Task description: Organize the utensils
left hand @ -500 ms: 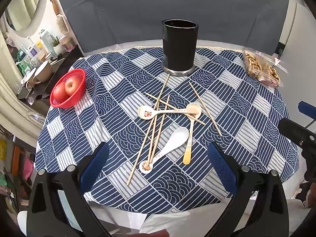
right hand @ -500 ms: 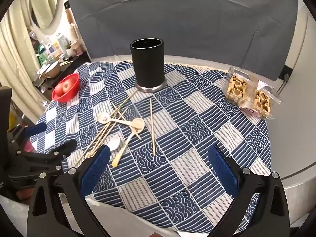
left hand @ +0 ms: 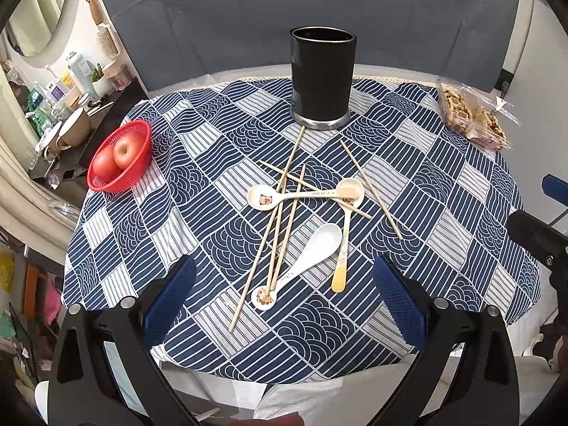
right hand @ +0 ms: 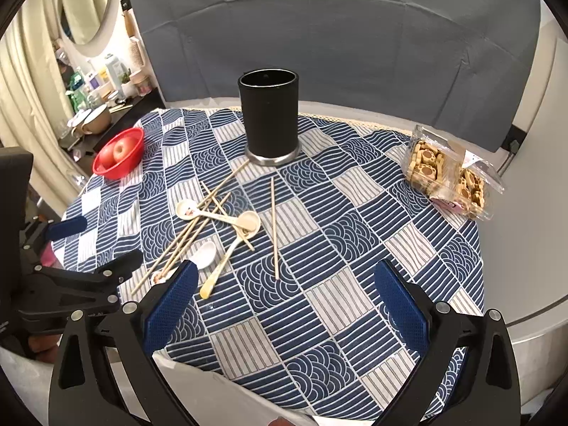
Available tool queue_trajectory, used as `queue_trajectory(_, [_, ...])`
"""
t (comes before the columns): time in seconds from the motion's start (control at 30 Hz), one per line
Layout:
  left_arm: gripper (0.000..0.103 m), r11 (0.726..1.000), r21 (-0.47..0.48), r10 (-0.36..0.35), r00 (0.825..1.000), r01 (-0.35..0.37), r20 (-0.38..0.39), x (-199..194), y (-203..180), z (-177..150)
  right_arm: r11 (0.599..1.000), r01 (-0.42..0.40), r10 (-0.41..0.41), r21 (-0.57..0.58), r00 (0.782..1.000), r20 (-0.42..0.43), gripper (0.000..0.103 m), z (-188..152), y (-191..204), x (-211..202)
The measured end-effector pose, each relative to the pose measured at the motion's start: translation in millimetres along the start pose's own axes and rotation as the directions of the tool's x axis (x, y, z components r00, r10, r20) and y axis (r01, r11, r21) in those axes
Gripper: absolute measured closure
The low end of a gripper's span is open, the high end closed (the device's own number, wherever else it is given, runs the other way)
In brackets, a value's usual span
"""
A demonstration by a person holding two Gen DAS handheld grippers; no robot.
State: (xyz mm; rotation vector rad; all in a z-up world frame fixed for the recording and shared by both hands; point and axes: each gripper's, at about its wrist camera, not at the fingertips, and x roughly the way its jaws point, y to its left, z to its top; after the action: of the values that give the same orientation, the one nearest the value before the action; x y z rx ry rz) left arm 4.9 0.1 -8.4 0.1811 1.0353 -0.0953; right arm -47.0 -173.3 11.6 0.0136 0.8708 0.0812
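Note:
A tall black utensil holder (left hand: pixel 322 78) (right hand: pixel 268 117) stands at the back of the round table. In front of it lie several wooden chopsticks (left hand: pixel 280 213) (right hand: pixel 274 227), crossed over each other. Among them lie a cream spoon with a picture (left hand: pixel 264 197), a yellow-handled spoon (left hand: pixel 344 234) and a white spoon (left hand: pixel 316 248) (right hand: pixel 206 254). My left gripper (left hand: pixel 283 273) hovers open above the near end of the pile, nothing between its blue pads. My right gripper (right hand: pixel 285 275) hangs open over bare cloth to the right of the pile.
A blue and white patterned cloth (left hand: pixel 443 184) covers the table. At the left edge sits a red basket (left hand: pixel 120 158) (right hand: pixel 119 152) with two apples. A clear box of biscuits (left hand: pixel 472 117) (right hand: pixel 447 174) lies at the right. Beyond the left edge stands a cluttered counter (left hand: pixel 64 113).

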Motion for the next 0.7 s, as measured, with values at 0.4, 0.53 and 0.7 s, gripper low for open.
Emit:
queue_trajectory(0.4, [0.006, 1.0, -0.003, 0.006, 1.0, -0.006, -0.01, 9, 4, 10, 1.0, 0.01, -0.01, 0.003, 1.0, -0.022, 0.008, 4, 0, 8])
queue_trajectory(0.53, [0.006, 1.0, -0.015, -0.001, 0.998, 0.0, -0.057, 16, 8, 13, 1.0, 0.011, -0.012, -0.005, 0.999, -0.032, 0.008, 9, -1, 15])
queue_trajectory(0.7, [0.006, 1.0, 0.002, 0.022, 0.996, -0.022, -0.084, 27, 13, 17, 1.0, 0.007, -0.008, -0.025, 0.998, -0.065, 0.008, 13, 2, 28])
